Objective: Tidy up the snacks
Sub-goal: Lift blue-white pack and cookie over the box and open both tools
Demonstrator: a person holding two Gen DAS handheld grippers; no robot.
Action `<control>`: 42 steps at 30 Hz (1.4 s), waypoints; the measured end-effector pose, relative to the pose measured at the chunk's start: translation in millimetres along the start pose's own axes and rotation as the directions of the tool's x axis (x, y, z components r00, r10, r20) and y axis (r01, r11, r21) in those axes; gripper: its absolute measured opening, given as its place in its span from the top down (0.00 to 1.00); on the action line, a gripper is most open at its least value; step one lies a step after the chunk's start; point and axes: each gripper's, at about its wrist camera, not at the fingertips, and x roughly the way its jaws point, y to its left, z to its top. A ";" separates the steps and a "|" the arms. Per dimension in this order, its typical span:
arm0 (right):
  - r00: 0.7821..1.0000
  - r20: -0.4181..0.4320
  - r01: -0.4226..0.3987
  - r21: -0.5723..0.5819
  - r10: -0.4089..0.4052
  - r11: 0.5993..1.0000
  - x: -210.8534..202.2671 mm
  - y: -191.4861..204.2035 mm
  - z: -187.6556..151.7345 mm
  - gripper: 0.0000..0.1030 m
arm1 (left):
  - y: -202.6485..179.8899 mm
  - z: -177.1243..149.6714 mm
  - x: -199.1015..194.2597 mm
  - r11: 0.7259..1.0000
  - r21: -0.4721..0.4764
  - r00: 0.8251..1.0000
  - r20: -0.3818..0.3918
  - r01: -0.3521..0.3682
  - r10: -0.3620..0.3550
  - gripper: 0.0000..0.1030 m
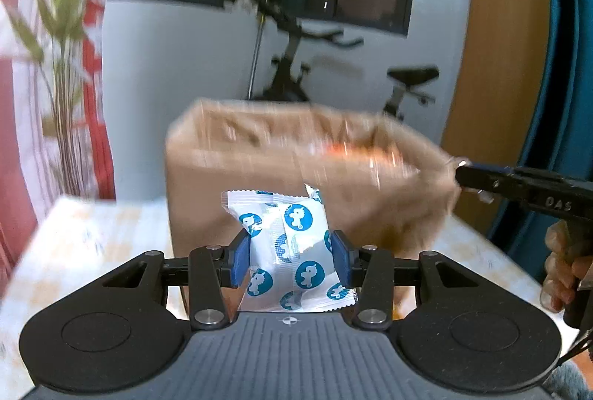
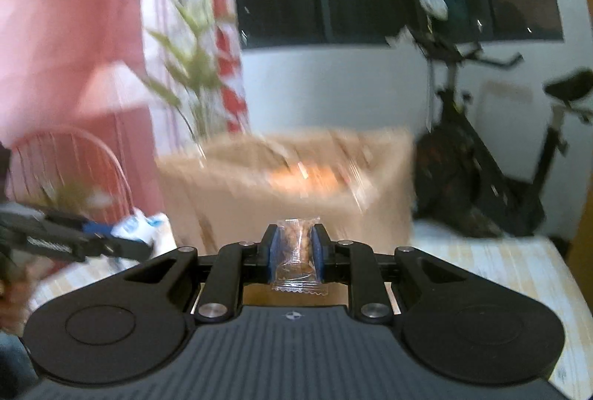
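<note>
My left gripper (image 1: 291,257) is shut on a white snack packet with blue round prints (image 1: 292,248), its blue pads pressing both sides. My right gripper (image 2: 295,253) is shut on a small clear packet of brown snack (image 2: 296,257). Both hang in the air in front of an open cardboard box (image 1: 281,170), which also shows in the right wrist view as a blurred cardboard box (image 2: 296,189) with orange packets inside. The right gripper's tip (image 1: 467,176) reaches in at the box's right corner in the left wrist view. The left gripper (image 2: 111,240) with its white packet appears at the left of the right wrist view.
The box stands on a pale patterned table (image 1: 85,244). A person's hand (image 1: 563,270) grips the right tool's handle. Behind the table are an exercise bike (image 1: 296,66), a leafy plant (image 1: 63,48), a red-and-white curtain (image 1: 96,66) and a dark window.
</note>
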 end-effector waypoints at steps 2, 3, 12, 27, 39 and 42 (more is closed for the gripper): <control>1.000 0.019 -0.025 -0.008 0.025 1.000 10.3 5.8 20.2 0.80 | 2.0 19.5 2.4 1.000 0.021 1.000 0.029 -0.007 0.006 0.54; 0.999 0.020 -0.031 -0.014 0.031 0.999 19.2 8.5 30.6 0.80 | 2.7 29.9 5.6 0.999 0.036 0.999 0.034 -0.011 0.009 0.54; 0.996 -0.091 -0.012 0.068 0.018 0.998 122.9 16.2 76.5 0.80 | 21.7 85.3 51.4 0.999 -0.002 0.999 0.019 -0.036 0.036 0.54; 0.976 -0.173 0.132 0.002 -0.130 0.991 148.2 8.8 74.0 0.69 | 26.1 88.9 84.0 0.997 -0.014 0.997 -0.002 -0.079 0.079 0.33; 0.983 -0.116 0.141 -0.054 -0.146 0.989 105.9 19.3 72.6 0.53 | 12.3 80.4 34.6 0.995 0.029 0.995 0.032 -0.095 0.094 0.31; 0.985 -0.108 0.129 -0.074 -0.136 0.989 95.4 25.5 69.4 0.53 | 10.3 72.0 19.4 0.995 0.022 0.995 0.035 -0.092 0.092 0.31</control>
